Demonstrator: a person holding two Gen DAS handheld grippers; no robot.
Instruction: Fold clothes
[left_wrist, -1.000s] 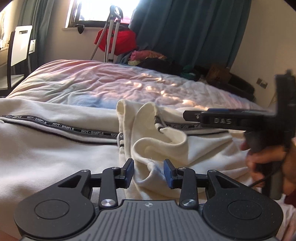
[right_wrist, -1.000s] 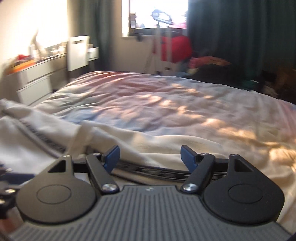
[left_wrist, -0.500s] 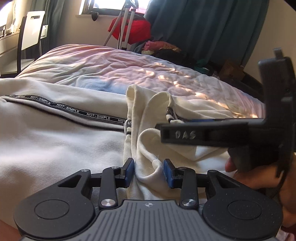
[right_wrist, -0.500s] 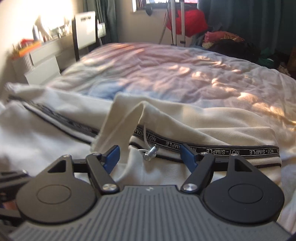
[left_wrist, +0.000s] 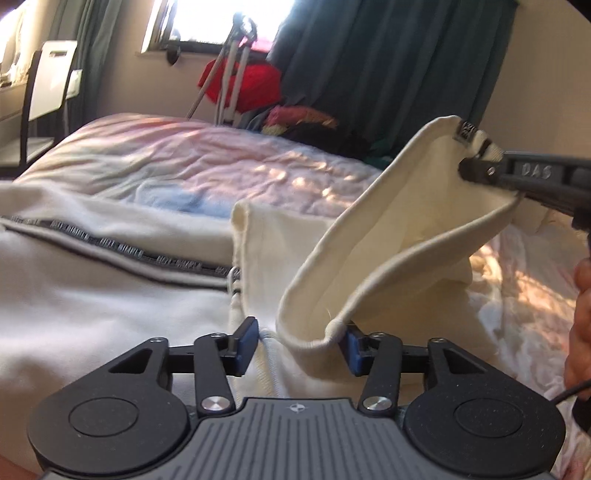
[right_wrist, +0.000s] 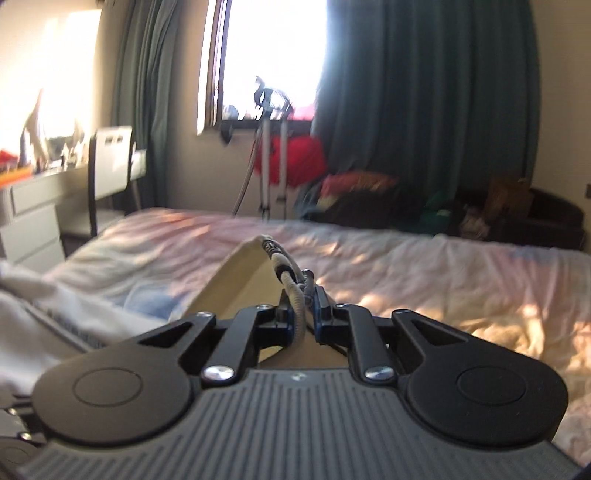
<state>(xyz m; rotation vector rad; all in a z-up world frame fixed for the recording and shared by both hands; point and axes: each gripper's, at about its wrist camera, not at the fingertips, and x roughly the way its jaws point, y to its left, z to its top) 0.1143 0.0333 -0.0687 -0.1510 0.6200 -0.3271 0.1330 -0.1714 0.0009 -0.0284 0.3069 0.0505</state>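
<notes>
- On the bed (left_wrist: 192, 162), a cream garment (left_wrist: 110, 295) with a black lettered stripe lies spread across the near side, mostly flat and not yet folded.
- The right gripper (right_wrist: 303, 314) has its fingers pinched tight on the garment's hem edge, beside a cord; the left wrist view shows that corner (left_wrist: 443, 177) lifted clear of the bed, well above the rest of the cloth.
- The left gripper (left_wrist: 297, 345) sits low with its fingers wide apart, the lower hem bunched between them but not clamped.
- Judged from this, the task is at its start: one corner is raised, no fold is laid, and every fold remains to be made.
</notes>
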